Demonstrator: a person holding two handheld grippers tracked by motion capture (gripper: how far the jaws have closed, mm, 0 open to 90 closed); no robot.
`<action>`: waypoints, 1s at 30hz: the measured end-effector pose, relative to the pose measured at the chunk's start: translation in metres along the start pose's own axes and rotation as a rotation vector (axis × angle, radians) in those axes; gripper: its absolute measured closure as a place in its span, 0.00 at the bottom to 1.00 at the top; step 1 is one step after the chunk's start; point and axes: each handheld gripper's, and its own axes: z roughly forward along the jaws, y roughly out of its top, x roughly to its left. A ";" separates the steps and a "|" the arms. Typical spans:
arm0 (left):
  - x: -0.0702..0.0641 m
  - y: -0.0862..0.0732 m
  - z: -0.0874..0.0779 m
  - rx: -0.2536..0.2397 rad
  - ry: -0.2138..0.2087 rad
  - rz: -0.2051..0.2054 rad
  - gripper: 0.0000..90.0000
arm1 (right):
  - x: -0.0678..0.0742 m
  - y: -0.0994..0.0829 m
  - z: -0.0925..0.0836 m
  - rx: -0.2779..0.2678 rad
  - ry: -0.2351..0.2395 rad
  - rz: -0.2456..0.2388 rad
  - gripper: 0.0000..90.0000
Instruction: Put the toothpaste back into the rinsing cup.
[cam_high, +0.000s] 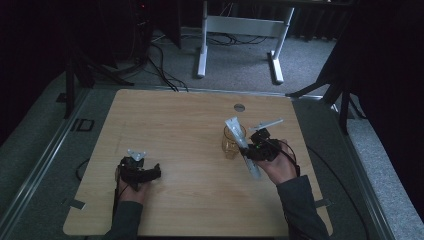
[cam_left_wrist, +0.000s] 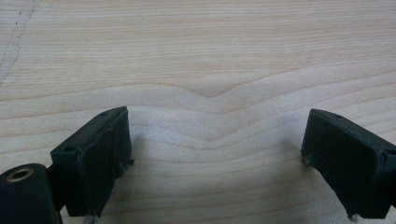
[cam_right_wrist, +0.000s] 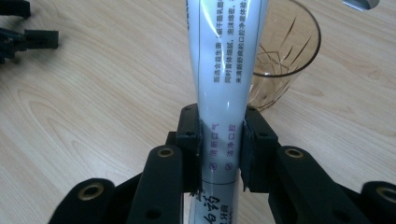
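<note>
Two hand-held grippers are at work over a light wooden table (cam_high: 190, 120), each gripped by a person whose dark sleeves come in from the near edge. Nearest, on the left, the left gripper (cam_high: 145, 172) sits low over the near-left part of the table; in the left gripper view its black jaws stand wide apart with nothing but bare wood grain between them. On the right and a little farther in, the right gripper (cam_high: 255, 150) is clamped on a white tube (cam_right_wrist: 224, 84) printed with small purple and dark characters. In the right gripper view the jaws press against the tube's two sides, squeezing its lower part, and the tube rises out of them toward the top of the frame. From the high view the tube (cam_high: 241, 145) lies tilted, its far end reaching up over a clear amber-tinted glass (cam_high: 231, 142). The glass (cam_right_wrist: 285, 56) stands upright on the table just beyond the gripper, partly hidden behind the tube. Farther back, a small round grey disc (cam_high: 239, 107) sits in the tabletop near the far edge. Beyond the table, white legs of a desk (cam_high: 240, 30) stand on grey carpet among black cables.
</note>
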 end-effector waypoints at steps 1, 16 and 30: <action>0.000 0.000 0.000 0.000 0.000 0.000 0.10 | 0.000 0.001 -0.001 -0.004 0.001 0.001 0.80; 0.000 0.000 0.000 0.001 0.000 0.000 0.10 | -0.006 0.007 -0.003 -0.051 0.001 0.039 0.80; 0.000 0.000 0.000 0.000 0.000 0.001 0.10 | -0.011 0.012 -0.003 -0.111 0.007 0.078 0.80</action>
